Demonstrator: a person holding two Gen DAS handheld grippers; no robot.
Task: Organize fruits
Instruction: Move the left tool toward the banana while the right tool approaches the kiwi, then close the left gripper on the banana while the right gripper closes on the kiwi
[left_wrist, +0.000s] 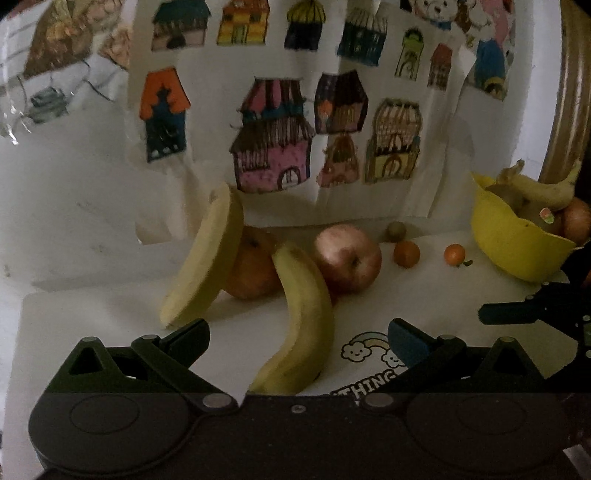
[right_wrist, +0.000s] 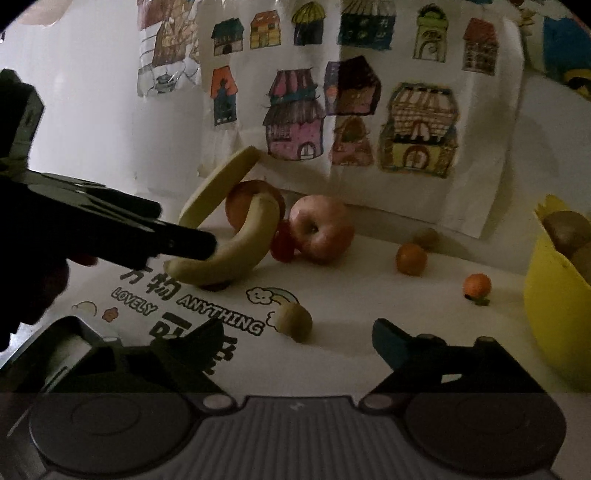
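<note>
While banana (left_wrist: 299, 317) lies on white mat (left_wrist: 92, 314), long axis running roughly along left gripper (left_wrist: 299, 339) pointing line, near end sits between its spread jaws, pads not pressing; left hand judged nearer. Right gripper (right_wrist: 295, 339) spread, nothing pinched; small kiwi (right_wrist: 294, 320) just ahead, between its fingers' line. Yellow bowl (right_wrist: 554, 317), already holding fruit, stands well off to right. Next move likely: close on banana across its width

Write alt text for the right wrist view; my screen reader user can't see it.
The open right gripper points at a small kiwi on a printed mat. Beyond lie a banana, an apple and two small oranges; a yellow bowl sits right.
</note>
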